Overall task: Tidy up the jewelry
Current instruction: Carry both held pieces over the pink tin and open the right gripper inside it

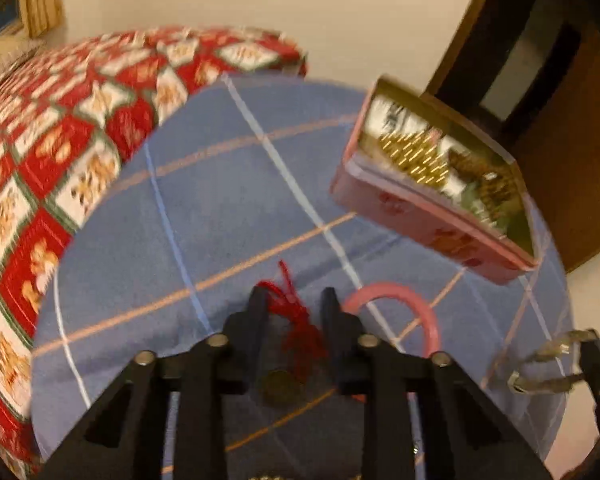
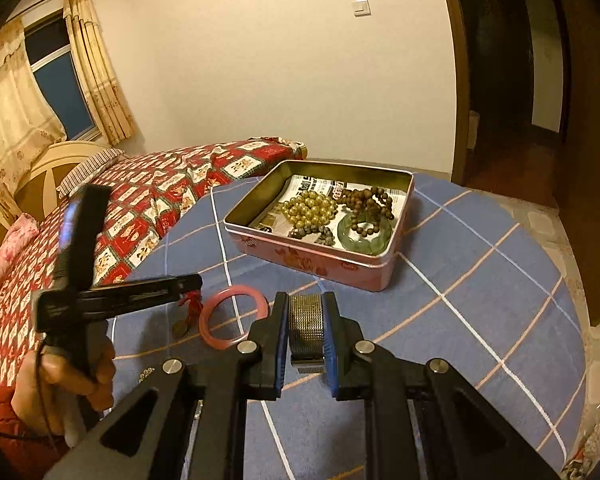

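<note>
A pink tin box (image 2: 320, 264) sits on the blue checked tablecloth (image 2: 480, 300) and holds gold beads (image 2: 310, 208), brown beads (image 2: 368, 204) and a green bangle (image 2: 366, 236). My right gripper (image 2: 306, 312) is shut on a silver mesh band (image 2: 306, 320), held above the cloth in front of the tin. My left gripper (image 1: 292, 300) is open, low over a red tassel (image 1: 296, 316) with a coin (image 1: 282, 388); the tassel lies between the jaws. A pink bangle (image 1: 396, 300) lies just right of it, also in the right wrist view (image 2: 234, 316). The tin (image 1: 432, 200) is blurred there.
A bed with a red patterned quilt (image 2: 140, 208) stands left of the round table. A dark doorway (image 2: 512, 80) is at the right. The right gripper with the silver band (image 1: 556, 364) shows at the left view's right edge. Small beads (image 2: 146, 374) lie near my left hand.
</note>
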A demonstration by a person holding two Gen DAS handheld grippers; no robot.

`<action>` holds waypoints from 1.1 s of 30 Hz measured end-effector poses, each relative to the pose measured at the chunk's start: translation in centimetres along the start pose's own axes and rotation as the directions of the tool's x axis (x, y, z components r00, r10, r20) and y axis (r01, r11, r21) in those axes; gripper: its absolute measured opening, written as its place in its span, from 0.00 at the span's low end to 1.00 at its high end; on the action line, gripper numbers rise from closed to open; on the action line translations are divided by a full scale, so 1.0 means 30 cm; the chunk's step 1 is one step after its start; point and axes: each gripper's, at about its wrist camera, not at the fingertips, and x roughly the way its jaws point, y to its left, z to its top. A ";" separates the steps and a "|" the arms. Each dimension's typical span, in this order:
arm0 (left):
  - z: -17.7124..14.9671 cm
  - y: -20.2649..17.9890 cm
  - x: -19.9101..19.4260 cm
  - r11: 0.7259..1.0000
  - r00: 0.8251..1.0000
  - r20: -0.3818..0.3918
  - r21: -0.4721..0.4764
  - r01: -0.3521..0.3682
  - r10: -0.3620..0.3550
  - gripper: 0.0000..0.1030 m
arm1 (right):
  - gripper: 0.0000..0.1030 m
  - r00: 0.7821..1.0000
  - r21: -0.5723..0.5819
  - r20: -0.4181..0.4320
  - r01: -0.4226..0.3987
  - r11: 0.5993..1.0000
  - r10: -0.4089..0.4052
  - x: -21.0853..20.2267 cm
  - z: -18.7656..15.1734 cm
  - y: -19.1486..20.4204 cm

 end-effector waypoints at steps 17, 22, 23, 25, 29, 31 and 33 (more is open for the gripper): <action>0.034 0.037 -0.245 0.985 0.962 0.211 0.056 0.165 -0.173 0.06 | 0.15 0.999 0.024 0.047 0.000 1.000 -0.002 -0.049 0.072 -0.046; 0.081 -0.030 -0.333 0.975 0.940 0.265 0.122 0.187 -0.213 0.06 | 0.15 0.997 -0.006 0.083 -0.006 1.000 0.006 -0.064 0.137 -0.030; 0.093 -0.045 -0.340 0.972 0.937 0.269 0.133 0.195 -0.225 0.06 | 0.15 0.995 -0.012 0.095 -0.010 1.000 0.011 -0.066 0.164 -0.028; 0.124 -0.077 -0.356 0.968 0.931 0.279 0.156 0.198 -0.236 0.06 | 0.15 0.994 -0.013 0.109 -0.021 1.000 0.022 -0.066 0.199 -0.028; 0.197 -0.141 -0.370 0.959 0.918 0.301 0.196 0.204 -0.257 0.06 | 0.15 0.989 -0.022 0.144 -0.021 1.000 0.023 -0.047 0.291 -0.029; 0.230 -0.178 -0.364 0.957 0.914 0.314 0.213 0.196 -0.257 0.06 | 0.15 0.988 -0.013 0.151 -0.028 1.000 0.030 -0.023 0.334 -0.033; 0.259 -0.206 -0.339 0.955 0.914 0.310 0.219 0.200 -0.263 0.06 | 0.15 0.988 -0.008 0.155 -0.028 1.000 0.029 0.018 0.369 -0.035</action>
